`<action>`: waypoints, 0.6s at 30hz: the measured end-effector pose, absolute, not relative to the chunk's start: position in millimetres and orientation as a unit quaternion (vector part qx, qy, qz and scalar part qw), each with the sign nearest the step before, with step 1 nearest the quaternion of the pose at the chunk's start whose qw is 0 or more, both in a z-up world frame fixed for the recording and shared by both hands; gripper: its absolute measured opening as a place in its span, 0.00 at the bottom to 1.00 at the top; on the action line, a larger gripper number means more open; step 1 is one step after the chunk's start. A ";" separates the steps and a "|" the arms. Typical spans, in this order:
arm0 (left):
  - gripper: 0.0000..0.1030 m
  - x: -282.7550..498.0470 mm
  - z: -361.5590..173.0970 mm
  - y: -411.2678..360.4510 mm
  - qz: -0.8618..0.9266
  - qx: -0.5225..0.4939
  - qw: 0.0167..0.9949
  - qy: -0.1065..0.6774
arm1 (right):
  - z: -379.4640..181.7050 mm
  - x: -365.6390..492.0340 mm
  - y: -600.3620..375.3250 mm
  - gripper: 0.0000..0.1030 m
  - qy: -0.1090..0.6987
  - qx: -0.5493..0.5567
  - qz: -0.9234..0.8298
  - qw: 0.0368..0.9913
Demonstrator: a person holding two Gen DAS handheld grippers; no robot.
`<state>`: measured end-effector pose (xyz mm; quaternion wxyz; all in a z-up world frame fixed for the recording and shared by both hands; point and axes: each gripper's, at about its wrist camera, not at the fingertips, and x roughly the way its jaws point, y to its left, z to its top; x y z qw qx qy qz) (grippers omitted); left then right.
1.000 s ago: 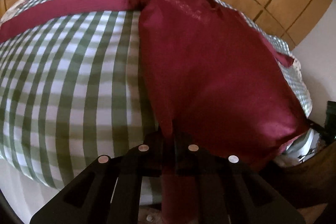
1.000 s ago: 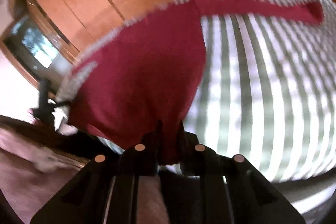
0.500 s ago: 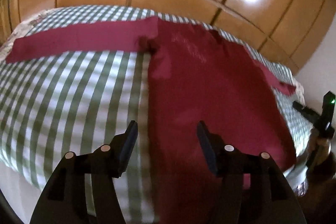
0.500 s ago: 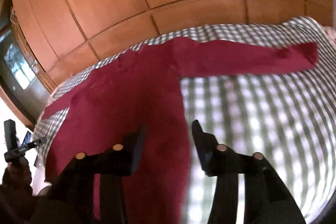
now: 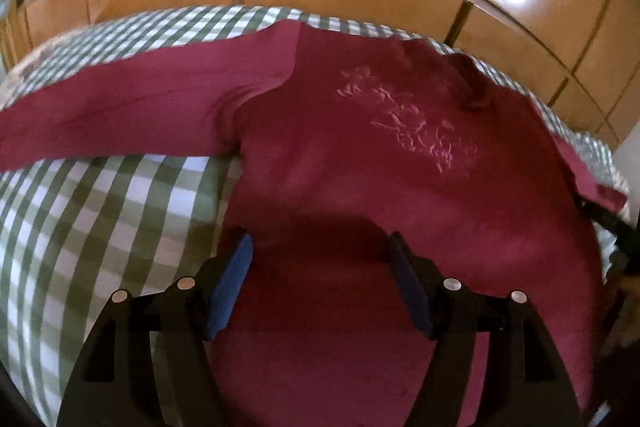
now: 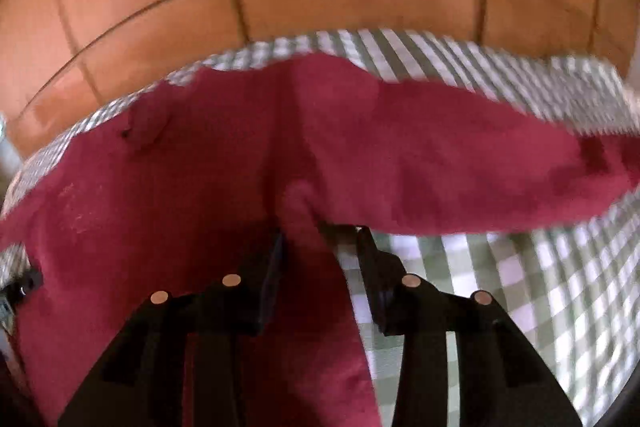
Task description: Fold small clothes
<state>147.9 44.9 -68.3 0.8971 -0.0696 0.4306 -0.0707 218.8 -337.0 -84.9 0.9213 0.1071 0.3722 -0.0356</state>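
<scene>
A: Spreading wider, the left gripper (image 5: 318, 267) hovers empty above the red shirt (image 5: 380, 167), flat on the checked bed (image 5: 100, 227)

B: The right gripper (image 6: 320, 247) narrows around its armpit fold; probably sleeve-folding next, needing a firm pinch

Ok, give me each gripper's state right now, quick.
Left gripper: open and opening further, above the red shirt, gripping nothing.
Right gripper: closing, a fold of the red shirt between its fingers; a firm grip cannot be told.
</scene>
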 end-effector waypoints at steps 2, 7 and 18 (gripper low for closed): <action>0.67 143.1 -66.6 40.2 -0.066 -0.053 0.902 0.423 | -85.7 217.9 -333.1 0.35 0.367 0.087 -0.047 0.925; 0.78 134.6 -56.2 65.5 -0.081 -0.129 0.902 0.404 | -87.4 215.7 -323.7 0.49 0.351 0.048 -0.071 0.932; 0.87 131.7 -41.5 206.3 0.075 -0.325 0.880 0.338 | -86.7 214.0 -328.6 0.73 0.348 0.057 -0.097 0.931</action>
